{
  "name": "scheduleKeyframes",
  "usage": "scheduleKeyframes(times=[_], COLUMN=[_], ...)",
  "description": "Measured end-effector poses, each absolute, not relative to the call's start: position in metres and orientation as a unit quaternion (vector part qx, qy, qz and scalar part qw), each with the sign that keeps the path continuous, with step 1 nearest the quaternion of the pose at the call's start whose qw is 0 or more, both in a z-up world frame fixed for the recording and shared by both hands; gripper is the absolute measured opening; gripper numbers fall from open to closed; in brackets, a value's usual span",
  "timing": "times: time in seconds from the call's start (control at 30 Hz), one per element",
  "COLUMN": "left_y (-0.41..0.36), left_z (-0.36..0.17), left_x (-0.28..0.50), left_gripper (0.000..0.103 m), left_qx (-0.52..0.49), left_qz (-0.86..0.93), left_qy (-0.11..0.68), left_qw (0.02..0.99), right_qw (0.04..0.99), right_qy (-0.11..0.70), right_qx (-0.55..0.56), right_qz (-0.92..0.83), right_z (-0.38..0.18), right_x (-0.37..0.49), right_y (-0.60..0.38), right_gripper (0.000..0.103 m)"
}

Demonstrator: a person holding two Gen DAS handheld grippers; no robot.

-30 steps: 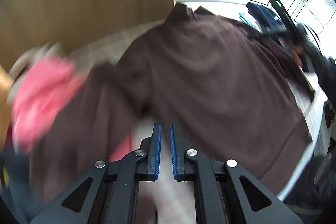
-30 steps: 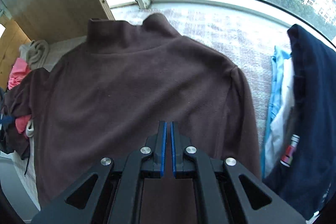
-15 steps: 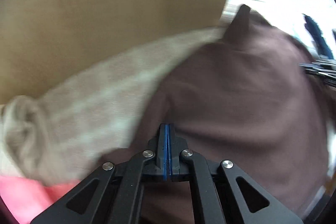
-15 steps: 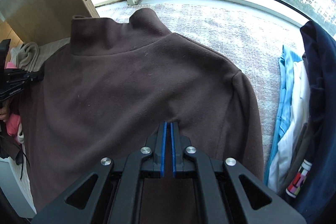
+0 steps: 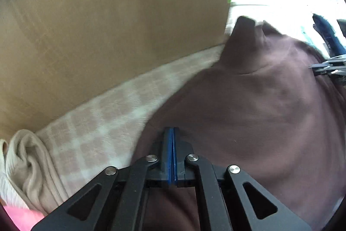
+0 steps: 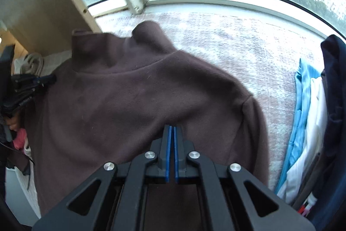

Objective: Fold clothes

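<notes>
A brown fleece pullover (image 6: 134, 105) with a stand-up collar lies spread on a pale checked cover, collar toward the window. My right gripper (image 6: 172, 129) is shut on the brown pullover's cloth near its right shoulder. My left gripper (image 5: 172, 131) is shut on the brown pullover (image 5: 248, 114) at its left shoulder edge. In the right wrist view the left gripper (image 6: 46, 80) shows at the left, pinching the pullover's edge. The right gripper (image 5: 320, 67) shows at the far right of the left wrist view.
A wooden panel (image 5: 108, 25) stands close on the left. A beige garment (image 5: 28, 166) and pink cloth (image 5: 19, 218) lie at the left. Blue, white and navy clothes (image 6: 313, 122) are piled at the right. The window sill (image 6: 216, 1) runs behind.
My left gripper went from open over the left sleeve to shut on the pullover's left shoulder edge. The pullover has been drawn up toward the window. The right gripper stayed shut on the cloth.
</notes>
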State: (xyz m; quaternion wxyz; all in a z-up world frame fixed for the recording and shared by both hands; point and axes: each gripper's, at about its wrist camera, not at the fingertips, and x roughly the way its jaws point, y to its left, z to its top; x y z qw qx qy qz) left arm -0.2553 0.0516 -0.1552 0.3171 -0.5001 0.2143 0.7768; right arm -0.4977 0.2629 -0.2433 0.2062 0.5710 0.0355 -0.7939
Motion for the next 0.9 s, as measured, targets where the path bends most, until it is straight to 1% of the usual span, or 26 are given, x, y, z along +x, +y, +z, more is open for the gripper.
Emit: scheduleKeyframes(times=[0.03, 0.1, 0.13, 0.17, 0.23, 0.27, 0.3, 0.37, 0.4, 0.47, 0.53, 0.6, 0.63, 0.7, 0.77, 0.83, 0.9], left_y=[0.050, 0.052, 0.053, 0.054, 0.054, 0.053, 0.051, 0.047, 0.043, 0.032, 0.019, 0.010, 0.012, 0.027, 0.062, 0.079, 0.090], left_z=[-0.157, -0.161, -0.164, -0.166, -0.169, -0.171, -0.172, -0.173, -0.169, -0.159, -0.150, -0.147, -0.151, -0.161, -0.173, -0.185, -0.196], left_x=[-0.257, -0.255, -0.254, -0.253, -0.254, -0.255, -0.256, -0.257, -0.255, -0.248, -0.238, -0.227, -0.222, -0.214, -0.213, -0.219, -0.224], left_gripper=[0.002, 0.002, 0.002, 0.002, 0.002, 0.002, 0.002, 0.002, 0.002, 0.000, 0.002, 0.002, 0.002, 0.002, 0.002, 0.002, 0.002], left_qx=[-0.496, -0.484, -0.478, -0.477, -0.479, -0.479, -0.480, -0.486, -0.481, -0.470, -0.480, -0.496, -0.503, -0.511, -0.515, -0.524, -0.511], left_qz=[0.783, 0.789, 0.791, 0.791, 0.791, 0.791, 0.791, 0.792, 0.798, 0.807, 0.796, 0.775, 0.764, 0.751, 0.746, 0.743, 0.758], left_qy=[0.215, 0.229, 0.236, 0.237, 0.233, 0.230, 0.225, 0.210, 0.209, 0.200, 0.170, 0.147, 0.146, 0.155, 0.172, 0.166, 0.182], left_qw=[0.308, 0.300, 0.300, 0.300, 0.302, 0.304, 0.306, 0.304, 0.299, 0.296, 0.329, 0.364, 0.377, 0.388, 0.384, 0.382, 0.362], right_qw=[0.191, 0.209, 0.213, 0.213, 0.183, 0.167, 0.150, 0.147, 0.158, 0.180, 0.205, 0.219, 0.222, 0.224, 0.221, 0.221, 0.217], right_qy=[0.037, -0.008, -0.016, -0.004, 0.028, 0.044, 0.061, 0.029, 0.013, 0.020, 0.024, 0.032, 0.038, 0.040, 0.045, 0.047, 0.048], right_qx=[0.566, 0.562, 0.564, 0.567, 0.572, 0.574, 0.576, 0.575, 0.569, 0.554, 0.557, 0.565, 0.572, 0.584, 0.594, 0.600, 0.600], right_qz=[-0.801, -0.800, -0.798, -0.796, -0.799, -0.800, -0.801, -0.804, -0.807, -0.813, -0.804, -0.795, -0.789, -0.779, -0.772, -0.768, -0.768], right_z=[-0.239, -0.229, -0.227, -0.227, -0.234, -0.238, -0.241, -0.231, -0.222, -0.198, -0.184, -0.179, -0.181, -0.203, -0.217, -0.232, -0.242], right_x=[-0.502, -0.510, -0.513, -0.517, -0.529, -0.535, -0.542, -0.542, -0.538, -0.519, -0.503, -0.476, -0.467, -0.459, -0.452, -0.452, -0.454], right_y=[0.268, 0.278, 0.279, 0.276, 0.276, 0.277, 0.277, 0.287, 0.290, 0.293, 0.296, 0.303, 0.303, 0.297, 0.294, 0.289, 0.286], right_gripper=[0.008, 0.007, 0.007, 0.008, 0.008, 0.006, 0.000, 0.000, 0.003, 0.004, 0.011, 0.014, 0.014, 0.014, 0.014, 0.014, 0.014])
